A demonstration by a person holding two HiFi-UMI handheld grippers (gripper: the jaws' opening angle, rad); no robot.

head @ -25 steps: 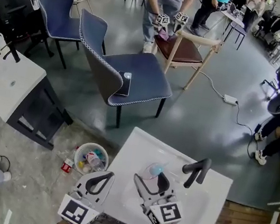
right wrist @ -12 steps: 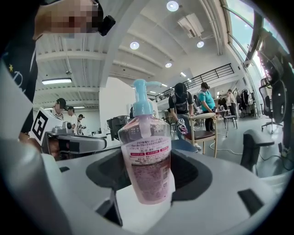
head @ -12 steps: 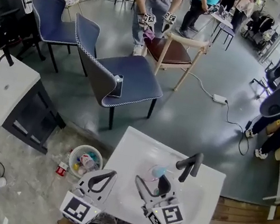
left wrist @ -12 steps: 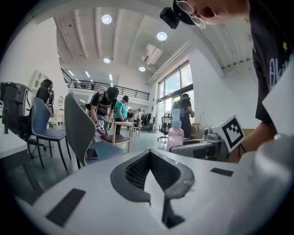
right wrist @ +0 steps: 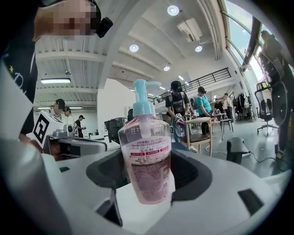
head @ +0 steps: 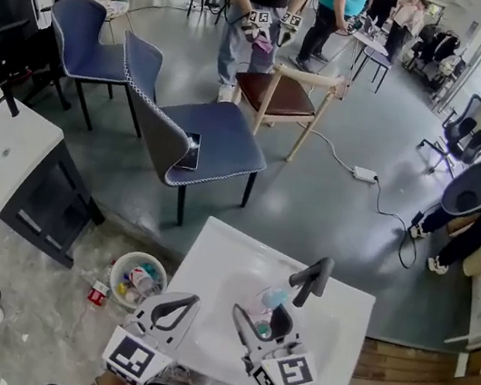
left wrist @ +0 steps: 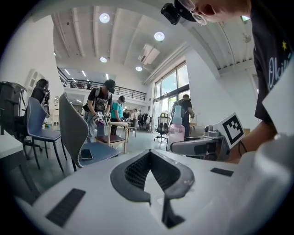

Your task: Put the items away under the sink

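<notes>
- Pump bottle [head: 265,306] hung over the white sink [head: 225,267], the biggest thing within reach. It sat near the black faucet [head: 313,278] and clear of the basin. I judge it had been raised that way so it could travel down to the space below, which no view showed.
- A round bin [head: 137,278] of mixed containers stood on the floor just left of the sink, with a red can [head: 96,293] beside it. These were probably more items waiting their turn.
- The left gripper [head: 172,310] hovered at the sink's near edge with its jaws brought together and nothing between them [left wrist: 150,160]. It seemed parked there as a spare hand, perhaps for a cupboard door.
- The right gripper [head: 261,313] was clamped on the bottle. Its dark pads pressed the lower body from both sides [right wrist: 147,181], a low hold that kept the bottle upright and the nozzle free.
- The bottle itself [right wrist: 146,156] was clear plastic with rounded shoulders, tapering toward its base, and looked about half full of pink liquid.
- Its pale blue pump head [right wrist: 143,94] stood unpressed and pointed sideways.
- A white back label [right wrist: 148,148] with pink bars and fine print faced the right gripper's camera. The print was too small to read.
</notes>
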